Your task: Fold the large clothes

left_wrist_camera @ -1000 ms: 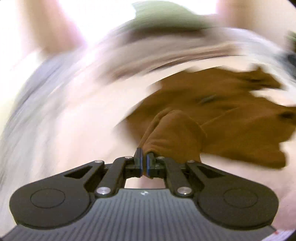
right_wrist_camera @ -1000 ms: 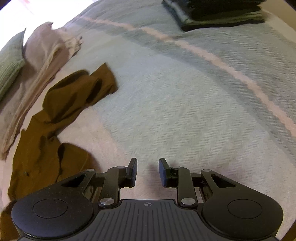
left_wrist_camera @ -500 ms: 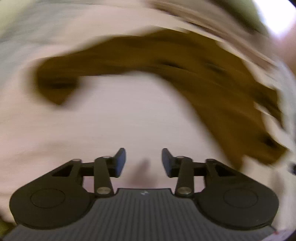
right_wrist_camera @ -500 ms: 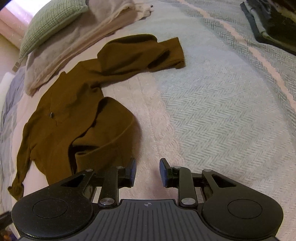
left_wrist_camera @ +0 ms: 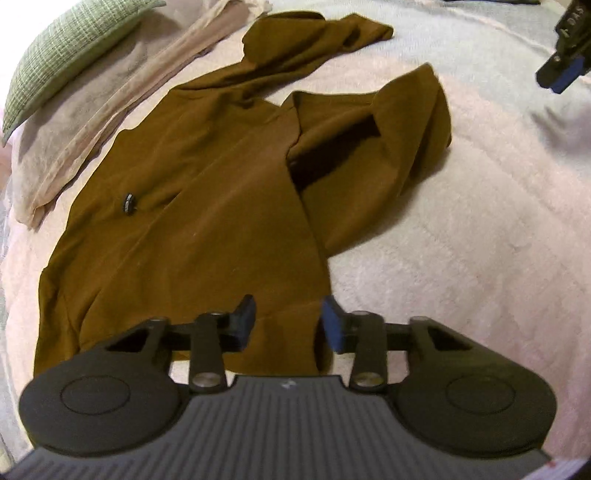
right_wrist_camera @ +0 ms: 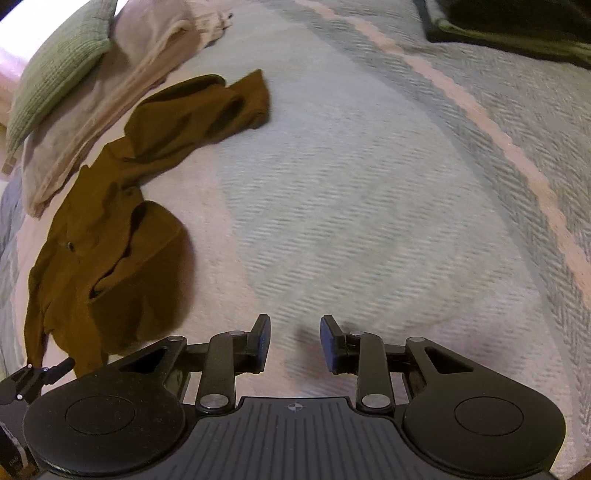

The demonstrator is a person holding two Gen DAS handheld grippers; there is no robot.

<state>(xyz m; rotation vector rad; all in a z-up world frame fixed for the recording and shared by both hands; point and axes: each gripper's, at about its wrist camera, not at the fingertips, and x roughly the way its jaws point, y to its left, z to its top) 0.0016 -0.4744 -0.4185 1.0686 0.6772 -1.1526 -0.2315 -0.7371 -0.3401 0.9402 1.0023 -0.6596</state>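
A brown long-sleeved garment (left_wrist_camera: 207, 192) lies spread and rumpled on the bed, with one sleeve reaching toward the far side and a small dark button on its chest. My left gripper (left_wrist_camera: 288, 325) hovers open over the garment's near hem, nothing between its fingers. In the right wrist view the same brown garment (right_wrist_camera: 107, 236) lies at the left. My right gripper (right_wrist_camera: 293, 341) is open above bare bedspread, to the right of the garment. The right gripper's tip (left_wrist_camera: 565, 70) shows at the top right of the left wrist view.
The bed is covered by a pale herringbone blanket (right_wrist_camera: 369, 184) with a pink stripe. A green pillow (left_wrist_camera: 62, 51) and beige folded fabric (left_wrist_camera: 85, 122) lie beyond the garment. A dark folded stack (right_wrist_camera: 517, 26) sits at the far right.
My left gripper let go of the brown fabric it pinched one second ago and now hangs open over the hem. The right gripper swung over the bedspread and stays open.
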